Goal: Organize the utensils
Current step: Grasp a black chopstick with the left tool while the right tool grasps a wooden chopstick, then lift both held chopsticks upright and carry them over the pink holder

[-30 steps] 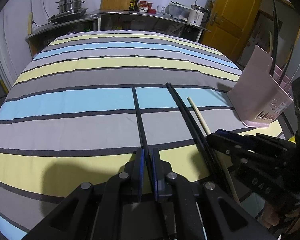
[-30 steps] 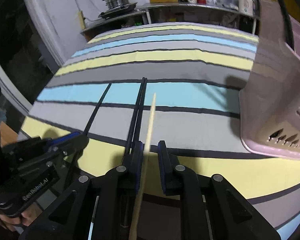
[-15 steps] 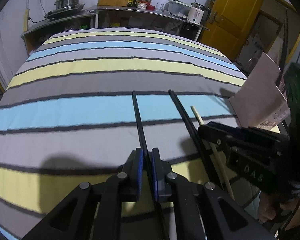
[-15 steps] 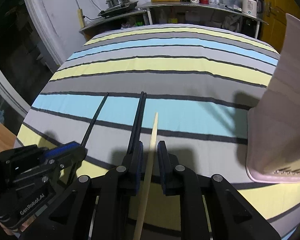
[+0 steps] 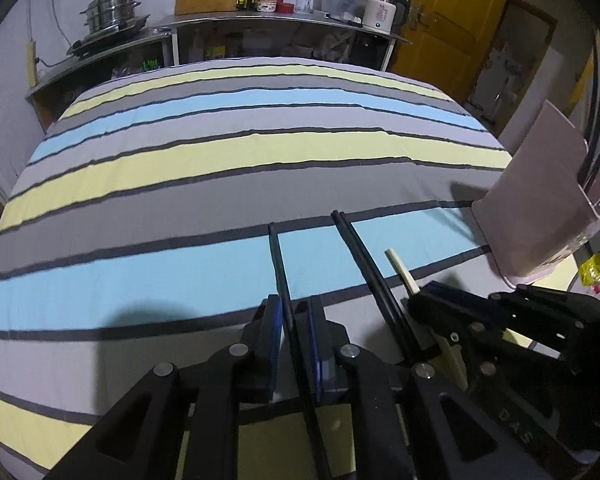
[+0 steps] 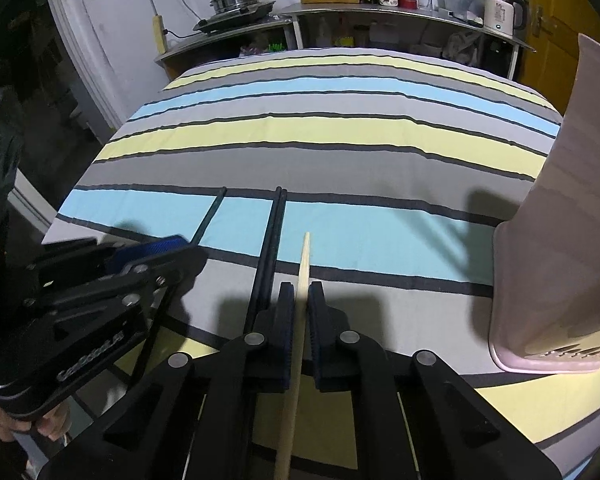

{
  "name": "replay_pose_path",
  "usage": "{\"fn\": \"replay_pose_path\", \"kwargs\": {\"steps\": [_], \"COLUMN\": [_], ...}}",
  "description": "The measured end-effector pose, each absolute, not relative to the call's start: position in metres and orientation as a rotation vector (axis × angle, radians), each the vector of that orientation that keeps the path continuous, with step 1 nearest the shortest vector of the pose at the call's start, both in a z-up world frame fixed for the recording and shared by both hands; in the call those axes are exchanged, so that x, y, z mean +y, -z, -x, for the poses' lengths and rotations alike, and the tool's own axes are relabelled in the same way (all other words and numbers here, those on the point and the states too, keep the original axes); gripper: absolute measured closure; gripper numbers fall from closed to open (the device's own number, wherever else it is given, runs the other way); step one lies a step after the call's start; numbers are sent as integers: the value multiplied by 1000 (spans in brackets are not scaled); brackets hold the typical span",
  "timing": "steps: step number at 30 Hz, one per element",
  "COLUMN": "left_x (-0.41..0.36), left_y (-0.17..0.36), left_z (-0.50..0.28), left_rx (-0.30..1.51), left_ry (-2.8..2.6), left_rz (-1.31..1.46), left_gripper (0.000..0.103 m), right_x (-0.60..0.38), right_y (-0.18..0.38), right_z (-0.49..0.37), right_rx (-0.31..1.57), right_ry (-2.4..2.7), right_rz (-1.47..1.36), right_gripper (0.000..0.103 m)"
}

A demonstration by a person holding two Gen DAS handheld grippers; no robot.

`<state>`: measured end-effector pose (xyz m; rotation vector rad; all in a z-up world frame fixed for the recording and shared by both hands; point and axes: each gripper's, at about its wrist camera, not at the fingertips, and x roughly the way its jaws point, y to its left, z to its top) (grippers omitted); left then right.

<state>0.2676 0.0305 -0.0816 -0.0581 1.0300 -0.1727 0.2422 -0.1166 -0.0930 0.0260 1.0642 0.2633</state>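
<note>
The left gripper (image 5: 293, 320) has a single thin black chopstick (image 5: 277, 258) running between its blue-padded jaws; these have just eased apart a little, a narrow gap now shows on either side of the stick, and they no longer clamp it as they did a second ago. To its right lies a pair of black chopsticks (image 5: 360, 248) on the striped grey, blue and yellow cloth (image 5: 219, 152), untouched and lying as before. Right of the pair, the right gripper (image 6: 300, 300) has just been closing: its jaws, spread wide around the pale wooden chopstick (image 6: 304, 264) a second ago, now pinch it, pads against both sides. Furthest right stands the pink plastic utensil holder (image 6: 556, 248), well apart from the wooden chopstick, on the same cloth.

The left wrist view shows dark utensils standing upright in the holder (image 5: 536, 200) and the right gripper from the side (image 5: 424, 300), covering most of the wooden chopstick (image 5: 400, 272). The right wrist view shows the holder's slotted base, the left gripper's blue pad (image 6: 155, 246) from the side, and fingers (image 6: 39, 426) under that gripper's body.
</note>
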Motion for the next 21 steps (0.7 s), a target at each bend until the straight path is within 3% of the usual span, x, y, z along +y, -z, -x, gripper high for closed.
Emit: {"fn": "replay_pose_path", "kwargs": {"steps": [8,21], "left_x": [36,48], "left_y": [76,-4], "left_z": [-268,-231], "left_rx": [1023,872], "left_ry": [178,241], "left_rz": [96,162], "left_gripper": [97,98], "right_x": [-122,-140], "right_y": [74,15], "right_z": [-232,-208], "right_rx": [1027,910], "right_ry": [-284,-298], "right_rz": [-50,-98], "right_gripper": [97,97]}}
